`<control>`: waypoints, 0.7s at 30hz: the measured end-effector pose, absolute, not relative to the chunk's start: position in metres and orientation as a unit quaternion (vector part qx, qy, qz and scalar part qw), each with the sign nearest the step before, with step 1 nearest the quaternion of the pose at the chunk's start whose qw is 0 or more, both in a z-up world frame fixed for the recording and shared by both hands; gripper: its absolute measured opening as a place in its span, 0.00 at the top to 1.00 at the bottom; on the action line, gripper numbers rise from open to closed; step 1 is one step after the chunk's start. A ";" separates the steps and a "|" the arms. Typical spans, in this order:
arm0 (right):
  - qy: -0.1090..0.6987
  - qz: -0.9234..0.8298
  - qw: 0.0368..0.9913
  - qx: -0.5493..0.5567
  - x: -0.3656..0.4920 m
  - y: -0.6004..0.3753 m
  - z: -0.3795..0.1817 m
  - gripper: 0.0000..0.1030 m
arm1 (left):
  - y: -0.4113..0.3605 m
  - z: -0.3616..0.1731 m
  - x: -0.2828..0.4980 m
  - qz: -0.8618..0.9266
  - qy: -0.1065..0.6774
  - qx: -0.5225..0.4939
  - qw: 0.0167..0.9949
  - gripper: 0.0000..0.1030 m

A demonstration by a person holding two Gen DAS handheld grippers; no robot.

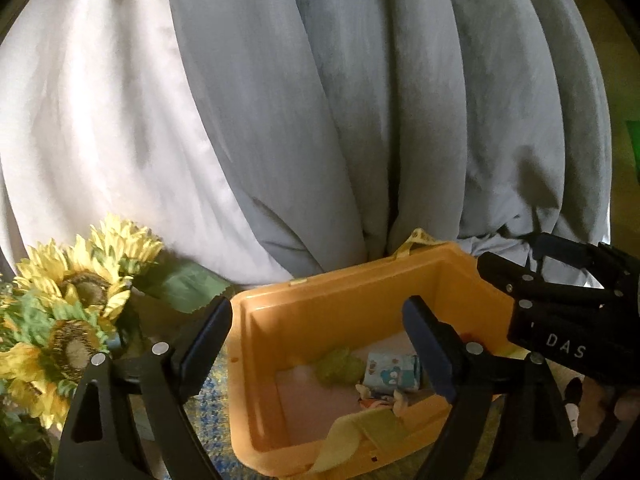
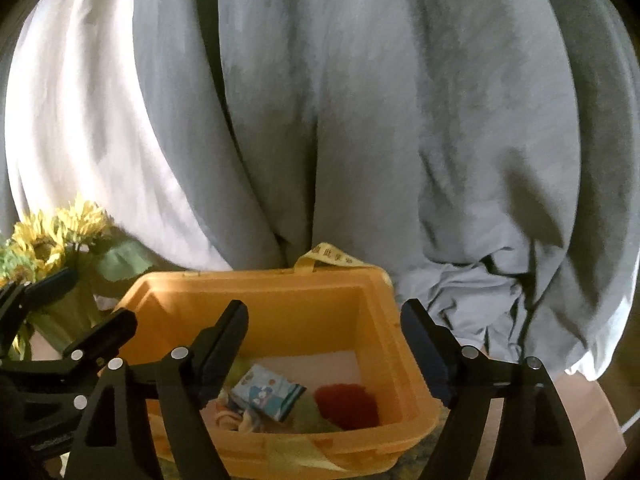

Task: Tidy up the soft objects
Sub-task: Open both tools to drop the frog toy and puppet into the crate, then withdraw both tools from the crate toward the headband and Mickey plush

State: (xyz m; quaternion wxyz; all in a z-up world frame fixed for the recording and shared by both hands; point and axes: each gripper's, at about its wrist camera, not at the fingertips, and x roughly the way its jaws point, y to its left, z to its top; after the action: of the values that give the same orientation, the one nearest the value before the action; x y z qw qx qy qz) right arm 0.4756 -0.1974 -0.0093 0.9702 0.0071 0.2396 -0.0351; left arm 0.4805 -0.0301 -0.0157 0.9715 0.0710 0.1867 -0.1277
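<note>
While both my left claw (image 1: 316, 344) and right claw (image 2: 322, 346) hung wide open and empty above the orange bin (image 2: 280, 292), the soft objects (image 2: 268, 396) lay inside it; next, I judged, came fetching another.

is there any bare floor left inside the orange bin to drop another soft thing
Yes: the pale floor of the orange plastic bin is bare along its far wall. The near half is crowded: blue printed packet, red fuzzy item, green fuzzy item.

Orange bin (image 2: 280, 300) — red plush (image 2: 348, 404), cartoon-printed blue cloth (image 2: 266, 394) — before grey curtains (image 2: 360, 120).
</note>
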 end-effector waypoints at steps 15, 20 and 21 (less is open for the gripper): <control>0.224 -0.034 0.974 0.009 0.418 -0.187 0.014 0.23 | -0.018 0.001 0.413 -0.124 0.150 0.077 0.978 0.12; 0.224 -0.029 0.974 0.003 0.398 -0.182 0.015 0.23 | -0.017 -0.001 0.390 -0.124 0.147 0.090 0.977 0.12; 0.225 -0.027 0.974 0.001 0.394 -0.181 0.015 0.23 | -0.017 -0.002 0.386 -0.122 0.147 0.093 0.977 0.11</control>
State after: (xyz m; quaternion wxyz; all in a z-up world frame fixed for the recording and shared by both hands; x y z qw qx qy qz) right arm 0.3941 -0.1810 0.0153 0.9740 0.0006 0.2250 -0.0275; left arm 0.3860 -0.0169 -0.0022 0.9771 0.0926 0.1475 -0.1225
